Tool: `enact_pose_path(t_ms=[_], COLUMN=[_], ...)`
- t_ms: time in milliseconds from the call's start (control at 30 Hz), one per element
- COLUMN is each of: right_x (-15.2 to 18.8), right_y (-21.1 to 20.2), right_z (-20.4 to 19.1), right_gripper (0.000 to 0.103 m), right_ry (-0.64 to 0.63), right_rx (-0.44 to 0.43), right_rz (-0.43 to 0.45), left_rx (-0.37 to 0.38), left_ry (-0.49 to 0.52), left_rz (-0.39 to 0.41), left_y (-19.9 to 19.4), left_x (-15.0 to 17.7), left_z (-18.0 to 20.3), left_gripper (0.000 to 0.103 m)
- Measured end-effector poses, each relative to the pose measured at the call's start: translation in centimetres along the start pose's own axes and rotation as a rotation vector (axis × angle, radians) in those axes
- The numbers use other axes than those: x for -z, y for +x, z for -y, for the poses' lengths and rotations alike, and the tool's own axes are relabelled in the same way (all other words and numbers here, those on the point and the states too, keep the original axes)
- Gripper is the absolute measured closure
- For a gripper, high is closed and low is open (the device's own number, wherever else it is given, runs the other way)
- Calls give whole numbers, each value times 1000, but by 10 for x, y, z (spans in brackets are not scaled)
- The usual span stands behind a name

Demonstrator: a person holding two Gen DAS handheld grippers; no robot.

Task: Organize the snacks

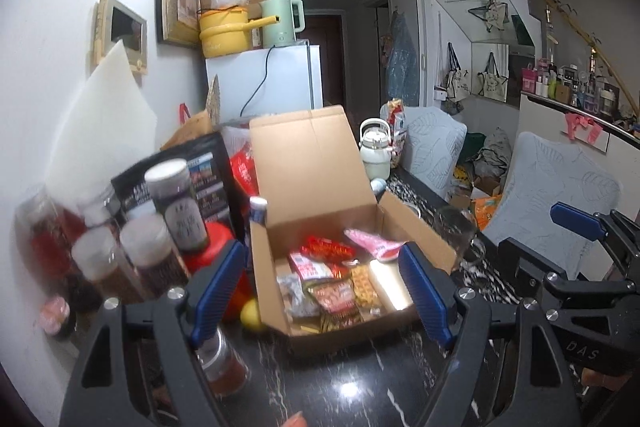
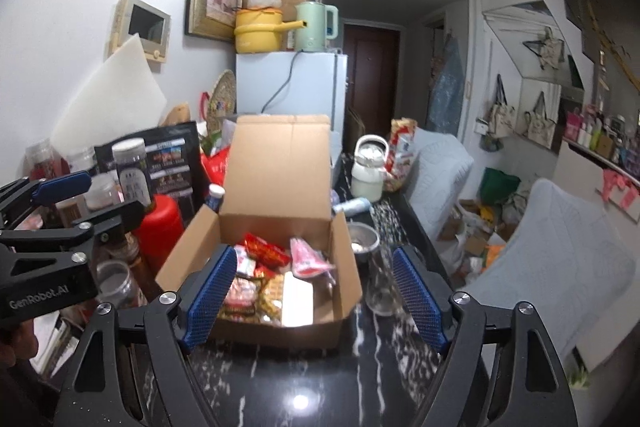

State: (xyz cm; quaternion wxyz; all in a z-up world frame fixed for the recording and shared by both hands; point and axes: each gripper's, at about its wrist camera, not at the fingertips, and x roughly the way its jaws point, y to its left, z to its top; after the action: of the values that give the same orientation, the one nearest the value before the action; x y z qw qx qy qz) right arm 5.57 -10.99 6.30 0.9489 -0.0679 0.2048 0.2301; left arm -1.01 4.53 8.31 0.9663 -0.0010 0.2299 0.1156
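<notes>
An open cardboard box (image 1: pixel 416 227) (image 2: pixel 276 171) stands on the black marble table (image 1: pixel 340 379) (image 2: pixel 304 379), its lid raised at the back. Inside lie several snack packets (image 1: pixel 332 287) (image 2: pixel 260 287), red, pink and yellow. My left gripper (image 1: pixel 320 291) is open and empty, its blue pads either side of the box front. My right gripper (image 2: pixel 314 295) is open and empty, just before the box. The right gripper also shows at the right edge of the left wrist view (image 1: pixel 576 223). The left gripper also shows at the left edge of the right wrist view (image 2: pixel 60 187).
Several jars (image 1: pixel 176 203) and a red container (image 2: pixel 160 223) crowd the table left of the box. A clear glass (image 2: pixel 380 279) and a metal cup (image 2: pixel 362 239) stand to its right. A white kettle (image 1: pixel 374 151) sits behind. Grey chairs (image 2: pixel 560 247) line the right side.
</notes>
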Motion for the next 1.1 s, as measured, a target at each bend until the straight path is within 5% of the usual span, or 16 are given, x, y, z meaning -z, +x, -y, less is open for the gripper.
enact_pose_path(t_ms=[500,1100], right_x=[51,54], right_y=[5,16], right_z=[-10,-13], right_gripper=[22,22], right_ry=[11,-1], right_rx=[45,41], right_rz=[-115,-152], left_rx=[34,38], left_ry=[-5,-5], left_rz=[-128,-148], left_y=[17,26], left_x=[48,51], left_z=[3,2], left_gripper=[24,24])
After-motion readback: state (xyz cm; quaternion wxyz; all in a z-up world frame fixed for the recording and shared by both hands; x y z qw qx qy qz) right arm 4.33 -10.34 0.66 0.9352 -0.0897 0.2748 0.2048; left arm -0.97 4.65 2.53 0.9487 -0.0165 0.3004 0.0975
